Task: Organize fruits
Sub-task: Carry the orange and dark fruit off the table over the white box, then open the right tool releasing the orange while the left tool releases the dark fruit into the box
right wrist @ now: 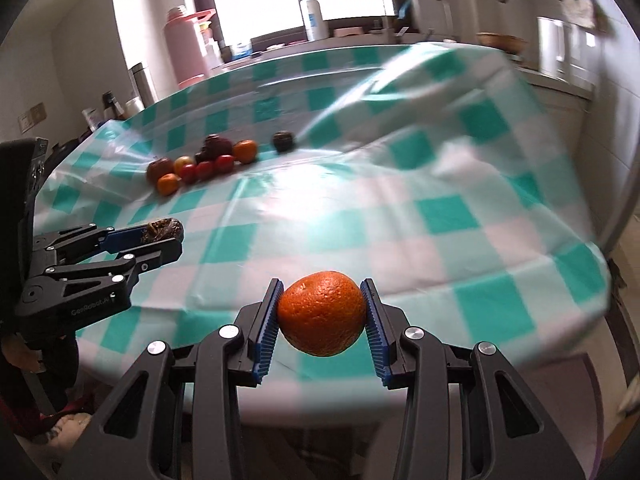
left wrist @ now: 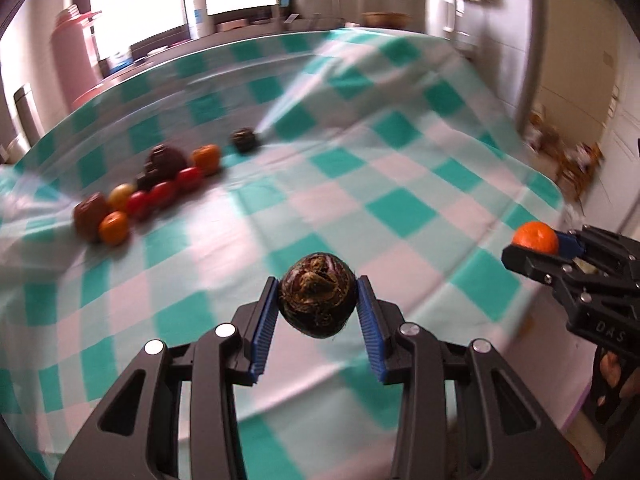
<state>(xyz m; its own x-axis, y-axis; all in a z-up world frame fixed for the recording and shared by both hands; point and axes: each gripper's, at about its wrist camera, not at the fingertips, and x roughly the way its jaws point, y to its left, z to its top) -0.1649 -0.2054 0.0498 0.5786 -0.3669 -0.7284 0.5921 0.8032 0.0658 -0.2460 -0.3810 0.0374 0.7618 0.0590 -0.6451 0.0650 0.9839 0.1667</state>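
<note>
My left gripper (left wrist: 318, 294) is shut on a dark brown rough fruit (left wrist: 318, 300) and holds it above the near part of the checked tablecloth (left wrist: 400, 184). My right gripper (right wrist: 323, 314) is shut on an orange (right wrist: 322, 314) above the table's near edge. Each gripper shows in the other's view: the right one (left wrist: 534, 246) at the right, the left one (right wrist: 160, 236) at the left. A cluster of fruits (left wrist: 152, 192) lies far left on the cloth: oranges, red tomatoes and dark brown fruits. One dark fruit (left wrist: 245, 140) lies apart behind it.
The green and white cloth is rumpled, with a raised fold (right wrist: 400, 80) at the back right. A pink flask (right wrist: 186, 46) and a white bottle (right wrist: 314, 10) stand on the sill behind the table. The table edge (right wrist: 580, 320) drops off at the right.
</note>
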